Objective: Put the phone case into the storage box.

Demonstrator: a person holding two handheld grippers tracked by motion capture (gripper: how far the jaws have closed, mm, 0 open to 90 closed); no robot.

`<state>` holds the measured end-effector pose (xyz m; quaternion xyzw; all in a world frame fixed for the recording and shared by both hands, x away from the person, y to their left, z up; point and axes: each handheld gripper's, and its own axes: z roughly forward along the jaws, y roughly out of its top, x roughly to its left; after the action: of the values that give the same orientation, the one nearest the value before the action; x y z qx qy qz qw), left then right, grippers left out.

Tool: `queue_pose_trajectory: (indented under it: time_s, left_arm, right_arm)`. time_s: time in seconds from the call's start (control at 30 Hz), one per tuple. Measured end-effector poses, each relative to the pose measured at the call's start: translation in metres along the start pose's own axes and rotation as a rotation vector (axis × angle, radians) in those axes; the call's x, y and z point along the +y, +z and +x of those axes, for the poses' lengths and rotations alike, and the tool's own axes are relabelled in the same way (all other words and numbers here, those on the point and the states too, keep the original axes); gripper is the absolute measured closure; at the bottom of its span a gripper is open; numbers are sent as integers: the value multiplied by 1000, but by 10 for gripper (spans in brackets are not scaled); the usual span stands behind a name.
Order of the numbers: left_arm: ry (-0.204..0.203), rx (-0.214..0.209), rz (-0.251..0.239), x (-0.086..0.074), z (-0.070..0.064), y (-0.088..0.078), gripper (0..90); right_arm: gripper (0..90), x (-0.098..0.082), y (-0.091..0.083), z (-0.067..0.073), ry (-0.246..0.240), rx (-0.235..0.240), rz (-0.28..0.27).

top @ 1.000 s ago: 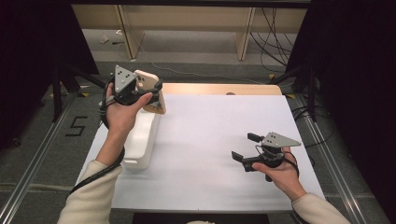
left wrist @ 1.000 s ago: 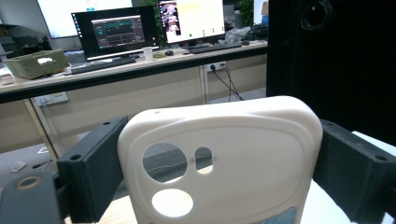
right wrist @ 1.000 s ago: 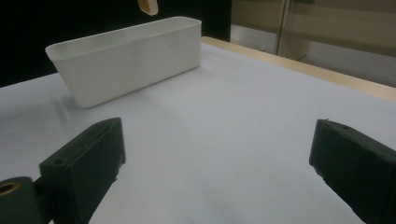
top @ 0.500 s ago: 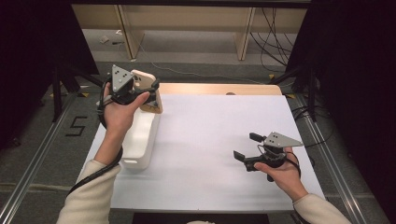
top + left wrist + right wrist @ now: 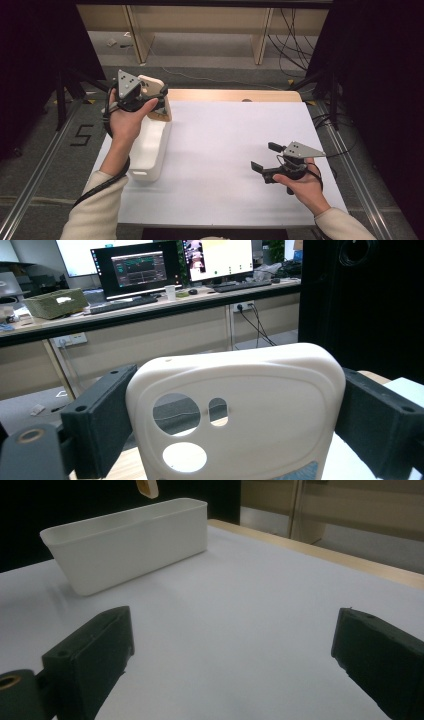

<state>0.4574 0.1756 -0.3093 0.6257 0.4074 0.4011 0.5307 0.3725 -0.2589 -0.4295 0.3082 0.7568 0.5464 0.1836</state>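
In the high view the left gripper sits in the upper left of the frame, above the far end of the white bin, and its fingers are closed on the two long edges of a cream phone case. The left gripper view shows the grip plainly: the case stands upright between the two black pads, back side to the camera, with two round holes and a small slot cut through its left part, and both pads press on its sides. Compared with the frame a second ago, the case has shifted a little: it was then tilted toward the right of the gripper's grey plate with its lower end hanging over the bin's far rim, and now it lies more tucked behind the plate, slightly nearer the upper left corner, though the hand itself has scarcely changed place. The bin lies where it did, lengthwise along the left edge of the white bench. The right gripper rests low in the lower right of the high view, as it did before, and its fingers stand wide apart with bare bench between them. In the right gripper view the bin sits at upper left, and a tan corner of the case hangs above it at the top edge.
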Motion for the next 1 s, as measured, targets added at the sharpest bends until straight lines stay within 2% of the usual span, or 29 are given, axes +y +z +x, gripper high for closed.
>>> queue_pose_trajectory:
  time_s: [1.0]
  left_arm:
    - [-2,37,10,-3,12,-1,100]
  right_arm:
    - [44,-1,0,-1,6,-2,4]
